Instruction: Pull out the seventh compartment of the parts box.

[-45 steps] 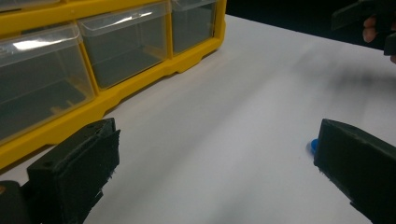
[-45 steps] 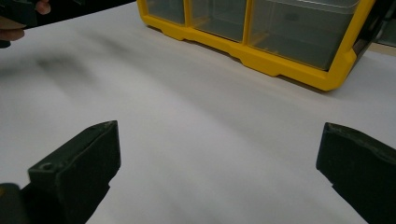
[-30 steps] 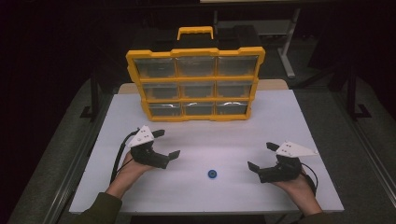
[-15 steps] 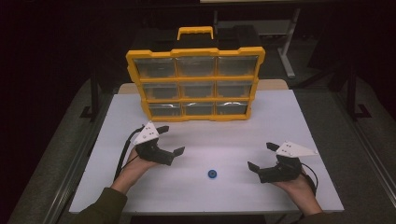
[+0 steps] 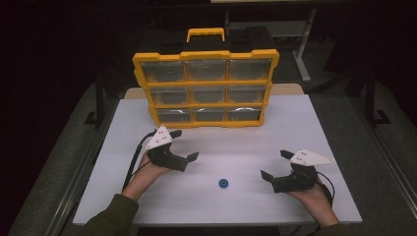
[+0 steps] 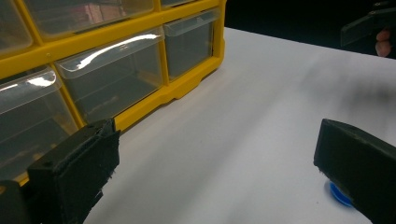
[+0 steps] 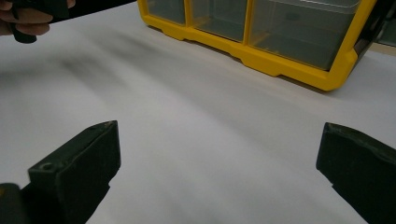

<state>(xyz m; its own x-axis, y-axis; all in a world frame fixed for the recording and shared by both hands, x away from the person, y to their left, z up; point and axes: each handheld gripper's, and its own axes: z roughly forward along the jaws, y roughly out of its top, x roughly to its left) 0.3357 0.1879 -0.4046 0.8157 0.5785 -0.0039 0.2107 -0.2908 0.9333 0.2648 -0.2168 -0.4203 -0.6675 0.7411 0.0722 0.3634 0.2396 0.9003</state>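
Item: small blue disc (image 5: 223, 183), lying flat on the white table (image 5: 305, 128), between the two grippers and nearer the left gripper (image 5: 184, 147).

Handling (judged): light, rigid, probably smooth; low profile, so best pinched across its rim from above.

Left gripper: jaws spread wide, holding nothing, raised beside the disc. Right gripper (image 5: 274, 166): jaws likewise apart, empty, resting low near the table's right side.

Background: yellow drawer cabinet (image 5: 206, 88), upright, clear drawers closed.

Obscured: in the left gripper view one jaw covers most of the disc (image 6: 337, 193); its material and the drawers' contents are too dim to make out.
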